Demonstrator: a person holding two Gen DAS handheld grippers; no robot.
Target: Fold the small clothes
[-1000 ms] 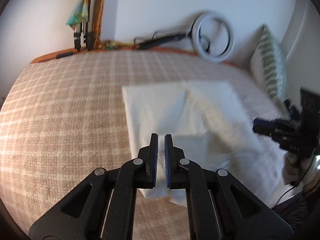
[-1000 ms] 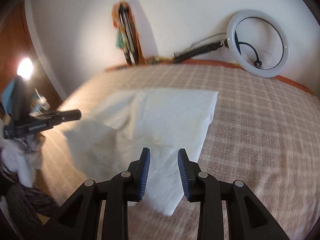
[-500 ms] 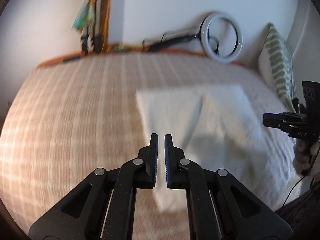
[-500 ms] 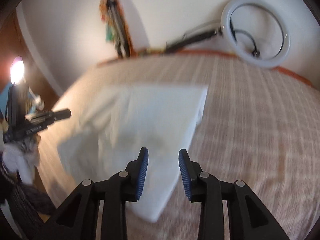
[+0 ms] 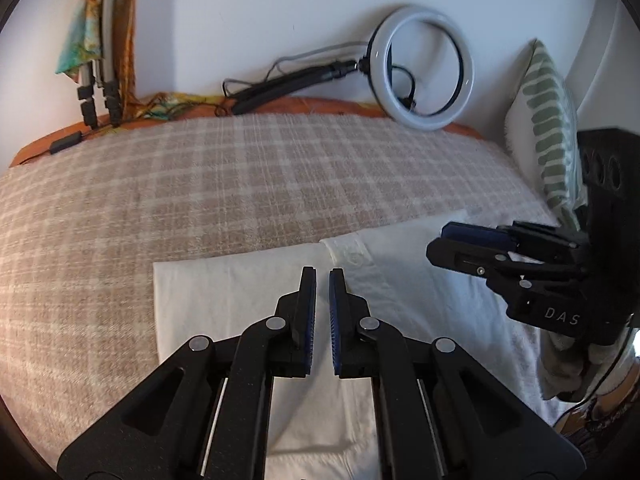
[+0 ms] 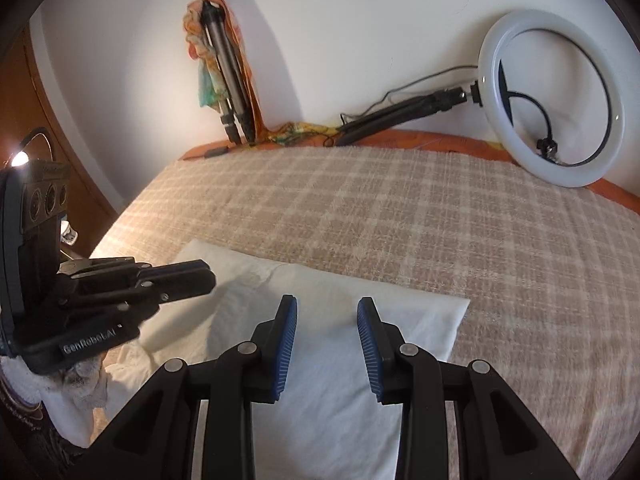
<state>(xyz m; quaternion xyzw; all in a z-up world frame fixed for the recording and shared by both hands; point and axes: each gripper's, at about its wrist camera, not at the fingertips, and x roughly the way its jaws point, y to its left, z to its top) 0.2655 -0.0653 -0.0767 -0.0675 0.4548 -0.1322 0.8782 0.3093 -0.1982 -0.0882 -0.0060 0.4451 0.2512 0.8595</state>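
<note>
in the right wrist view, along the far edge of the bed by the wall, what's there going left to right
folded tripod with a colourful cloth leaning on the wall → small black box on a cable → black stand arm lying along the edge → white ring light

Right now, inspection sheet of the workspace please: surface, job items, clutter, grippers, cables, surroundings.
Surface: bed with checked beige blanket.
Job's things: white garment, partly folded, flat at the near edge; button placket visible.
Clutter: ring light and folded tripod against the wall.
Grippers: left gripper nearly shut, empty; right gripper open, empty; both over the garment.
Cables: ring light cable along the headboard.
Surroundings: white wall, striped pillow, lamp.
</note>
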